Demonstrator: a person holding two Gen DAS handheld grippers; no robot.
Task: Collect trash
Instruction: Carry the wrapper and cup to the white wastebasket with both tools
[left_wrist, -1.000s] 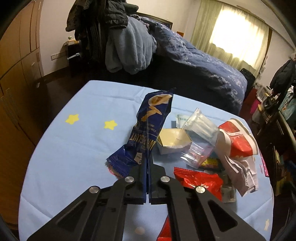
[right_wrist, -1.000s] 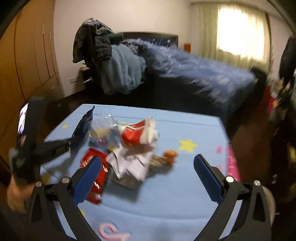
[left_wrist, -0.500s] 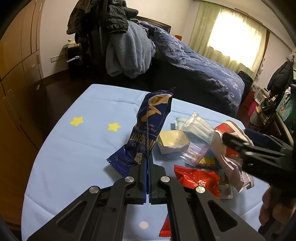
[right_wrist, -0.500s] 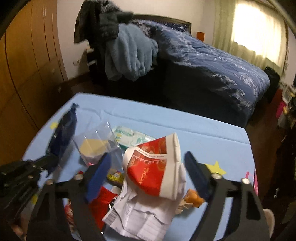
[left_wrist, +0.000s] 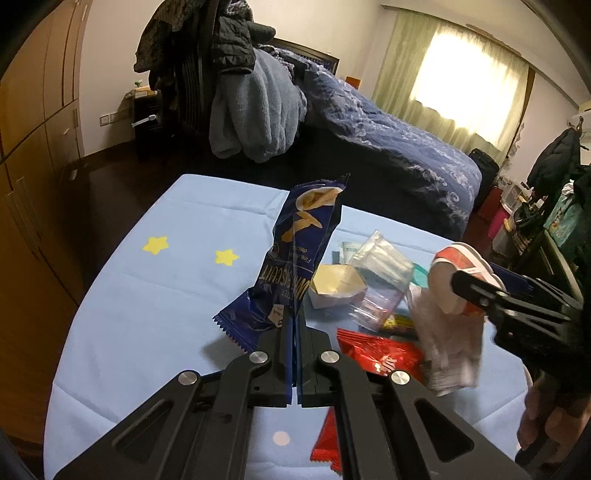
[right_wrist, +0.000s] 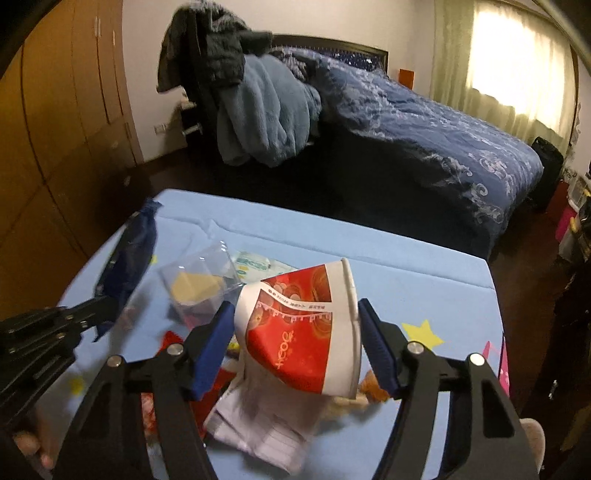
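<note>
The job is only begun: the left tongs (left_wrist: 293, 354) are pressed together, pinching the blue biscuit wrapper (left_wrist: 299, 251) and holding it up. A red packet (left_wrist: 376, 354), a clear bag (left_wrist: 380, 280) and crumpled paper (right_wrist: 266, 417) wait on the blue tabletop (left_wrist: 155, 302). The right tongs (right_wrist: 295, 347) have just been closing around the red paper cup (right_wrist: 306, 325), blue pads at nine and three o'clock; I cannot tell if they squeeze it yet.

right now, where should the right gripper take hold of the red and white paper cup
Across its side wall, one blue pad on each flank, coming from the near side. The paper cup lies tipped on the trash pile, rim to the right, and already sits between the right gripper jaws, which have just been closing. Squeeze gently; thin paper crushes.
</note>
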